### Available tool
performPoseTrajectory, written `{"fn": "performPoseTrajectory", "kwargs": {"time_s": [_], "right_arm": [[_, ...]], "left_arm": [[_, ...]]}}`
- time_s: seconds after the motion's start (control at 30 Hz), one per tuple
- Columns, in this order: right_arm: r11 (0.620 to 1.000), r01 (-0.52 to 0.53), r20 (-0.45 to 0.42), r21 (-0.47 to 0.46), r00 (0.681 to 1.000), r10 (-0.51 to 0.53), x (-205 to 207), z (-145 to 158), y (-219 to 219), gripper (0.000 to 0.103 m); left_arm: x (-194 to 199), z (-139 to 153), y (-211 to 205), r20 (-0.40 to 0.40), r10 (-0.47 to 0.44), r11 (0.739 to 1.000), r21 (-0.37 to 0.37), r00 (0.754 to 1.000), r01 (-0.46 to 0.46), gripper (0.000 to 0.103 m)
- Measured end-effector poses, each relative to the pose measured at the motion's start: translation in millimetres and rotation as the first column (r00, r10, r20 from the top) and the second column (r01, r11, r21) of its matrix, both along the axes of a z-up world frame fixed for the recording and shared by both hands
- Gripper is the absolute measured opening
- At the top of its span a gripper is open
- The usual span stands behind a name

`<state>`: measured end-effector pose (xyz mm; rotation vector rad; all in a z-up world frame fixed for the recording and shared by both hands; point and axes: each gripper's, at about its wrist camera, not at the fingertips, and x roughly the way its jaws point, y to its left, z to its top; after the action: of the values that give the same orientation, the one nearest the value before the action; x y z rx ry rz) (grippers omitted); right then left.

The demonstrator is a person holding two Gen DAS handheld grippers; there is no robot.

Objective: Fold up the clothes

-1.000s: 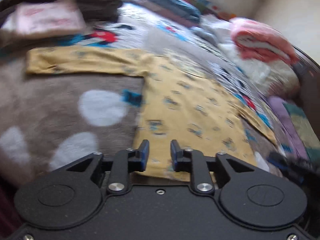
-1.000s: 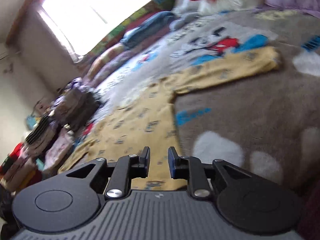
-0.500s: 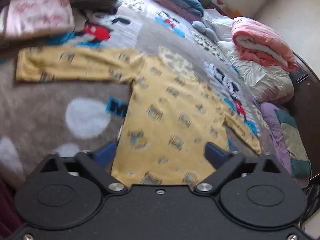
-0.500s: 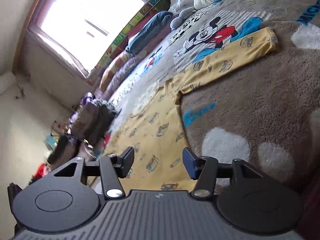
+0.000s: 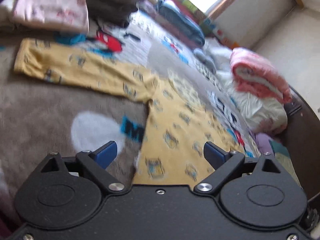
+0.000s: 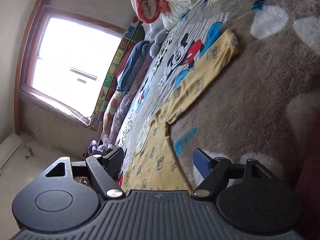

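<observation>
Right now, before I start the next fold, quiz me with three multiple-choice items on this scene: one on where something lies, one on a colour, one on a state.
1. Where does the folded pink garment lie relative to the yellow shirt?
A. On top of its body
B. Beyond its outstretched sleeve
C. Between the left gripper's fingers

2. What colour is the rolled blanket by the wall?
A. Coral pink
B. Dark green
C. Black

3. How does the shirt lie?
A. Rolled into a ball
B. Folded in half
C. Spread flat, sleeves out

Key: 1 B, it sits past the sleeve in the left wrist view. 2 A, its outer layer is coral. 3 C, body and both sleeves lie flat on the bed cover.
</observation>
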<state>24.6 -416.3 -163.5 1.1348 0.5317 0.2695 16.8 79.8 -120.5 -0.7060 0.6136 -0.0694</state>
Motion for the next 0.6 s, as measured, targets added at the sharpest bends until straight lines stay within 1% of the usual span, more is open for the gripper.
{"fn": "performPoseTrajectory", "kwargs": {"time_s": [0.07,0.13,0.17,0.23,0.37,0.53,0.57,0.6], "right_arm": [[0.998,0.053,0.000,0.032,0.999,-0.053,-0.2,0.3,-12.1,0.076],[0.995,0.093,0.035,0.033,0.995,-0.094,1.5,8.5,-25.0,0.077],[0.994,0.106,0.051,0.013,0.993,-0.106,3.8,14.2,-32.1,0.077],[0.991,0.131,0.051,-0.034,0.990,-0.129,11.3,23.8,-47.9,0.077],[0.975,0.168,0.023,-0.145,0.986,-0.167,28.4,34.8,-80.2,0.078],[0.965,0.160,-0.069,-0.206,0.982,-0.178,52.9,20.2,-104.0,0.078],[0.966,0.156,-0.091,-0.208,0.980,-0.178,58.0,15.8,-108.7,0.078],[0.971,0.147,-0.122,-0.188,0.978,-0.172,63.9,8.3,-112.1,0.078]], "left_arm": [[1.7,-4.4,2.6,0.009,-0.018,0.999,-0.036,1.000,0.019,0.093],[3.5,-8.5,5.7,0.021,-0.043,0.996,-0.072,0.999,0.044,0.093],[5.1,-11.0,7.6,0.022,-0.057,0.994,-0.096,0.998,0.059,0.093],[8.2,-13.7,9.2,0.026,-0.064,0.992,-0.103,0.998,0.066,0.093],[10.0,-9.3,3.6,0.034,-0.085,0.996,-0.026,0.996,0.086,0.093],[8.3,-6.9,-11.3,0.032,-0.141,0.989,0.058,0.989,0.139,0.093],[8.3,-7.3,-13.8,0.029,-0.148,0.987,0.071,0.989,0.145,0.093],[8.4,-7.9,-16.2,0.026,-0.153,0.985,0.083,0.988,0.150,0.093]]}}
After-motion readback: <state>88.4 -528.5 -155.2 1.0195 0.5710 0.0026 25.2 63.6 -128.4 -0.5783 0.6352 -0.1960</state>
